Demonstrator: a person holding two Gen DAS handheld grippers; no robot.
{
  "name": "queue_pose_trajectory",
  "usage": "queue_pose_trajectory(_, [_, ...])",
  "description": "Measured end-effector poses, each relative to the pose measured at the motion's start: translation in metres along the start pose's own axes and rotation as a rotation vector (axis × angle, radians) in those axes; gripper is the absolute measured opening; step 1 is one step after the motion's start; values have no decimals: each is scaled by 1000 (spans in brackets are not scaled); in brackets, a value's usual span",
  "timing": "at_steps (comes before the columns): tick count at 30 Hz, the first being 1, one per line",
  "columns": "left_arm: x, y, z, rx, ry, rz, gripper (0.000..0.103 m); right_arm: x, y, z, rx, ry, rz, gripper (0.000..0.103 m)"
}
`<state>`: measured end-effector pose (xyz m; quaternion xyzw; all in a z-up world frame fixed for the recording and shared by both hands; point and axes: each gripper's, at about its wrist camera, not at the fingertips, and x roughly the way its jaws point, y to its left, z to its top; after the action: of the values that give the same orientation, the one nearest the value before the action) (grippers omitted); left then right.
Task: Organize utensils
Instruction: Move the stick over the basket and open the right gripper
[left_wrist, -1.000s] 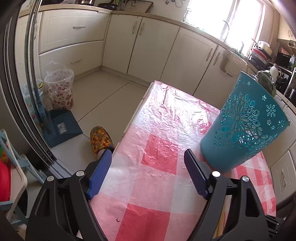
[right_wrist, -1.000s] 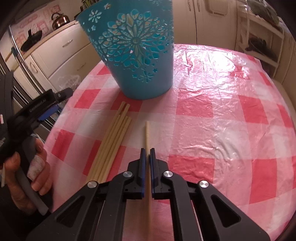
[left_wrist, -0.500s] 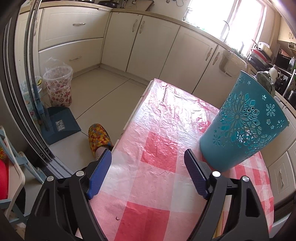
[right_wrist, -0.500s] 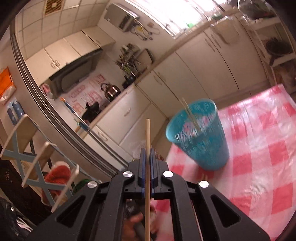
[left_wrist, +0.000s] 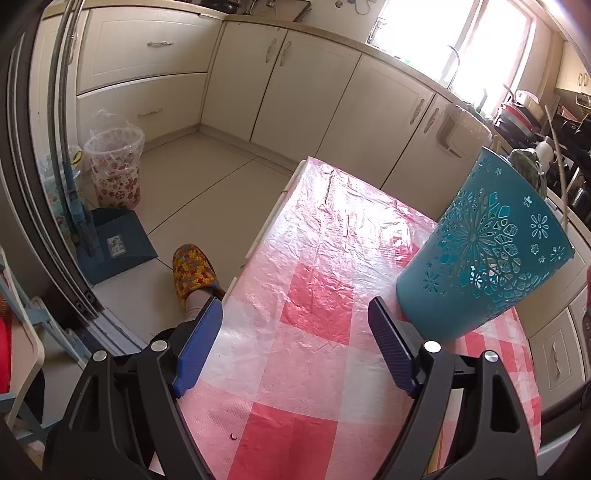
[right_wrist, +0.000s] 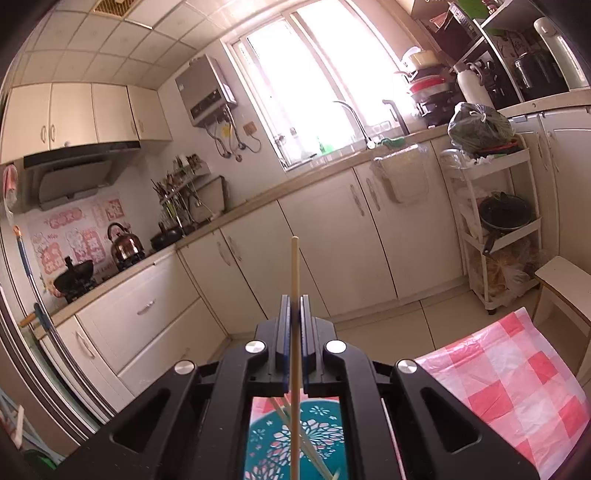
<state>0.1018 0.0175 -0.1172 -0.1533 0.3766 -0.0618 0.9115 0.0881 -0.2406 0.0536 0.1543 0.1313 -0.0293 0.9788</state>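
A teal cut-out utensil cup (left_wrist: 484, 254) stands on the red-and-white checked tablecloth (left_wrist: 317, 295), to the right of my left gripper (left_wrist: 295, 339), which is open and empty low over the table. A chopstick (left_wrist: 557, 166) leans out of the cup. My right gripper (right_wrist: 294, 306) is shut on a wooden chopstick (right_wrist: 294, 280) held upright. The cup (right_wrist: 295, 439) lies directly below it, seen between the gripper's arms, with chopsticks (right_wrist: 314, 454) inside.
Cream kitchen cabinets (left_wrist: 288, 81) run behind the table. A floral bin (left_wrist: 116, 166), a blue dustpan (left_wrist: 118, 243) and a slippered foot (left_wrist: 194, 273) are on the floor at the left. A white rack (right_wrist: 495, 221) stands at the right.
My right gripper lifted the chopstick off the table, tilted it upright and moved over the cup. The left gripper stayed open and barely moved.
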Motion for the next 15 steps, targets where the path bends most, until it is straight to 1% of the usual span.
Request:
queue_pose_trajectory(3, [0,-1,0,2,-2,-4,77,-11,-11,-5,-42,26,-4,7])
queue_pose_trajectory(5, [-1,-1,0,2,-5,-3,77,-17,-15,-8,-39,46,0,15])
queue_pose_trajectory(9, [-1,0,-1,-3,-5,0,78,-35,-13,-13,-44,65,13,20])
queue_pose_trajectory(11, [-1,-1,-1,-2,-6,4,79,-56,-10,-15,-52,51,19,29])
queue_pose_trajectory(15, [-1,-1,0,-1,-7,11,81,-102,-3,-24,-91,25,25,37])
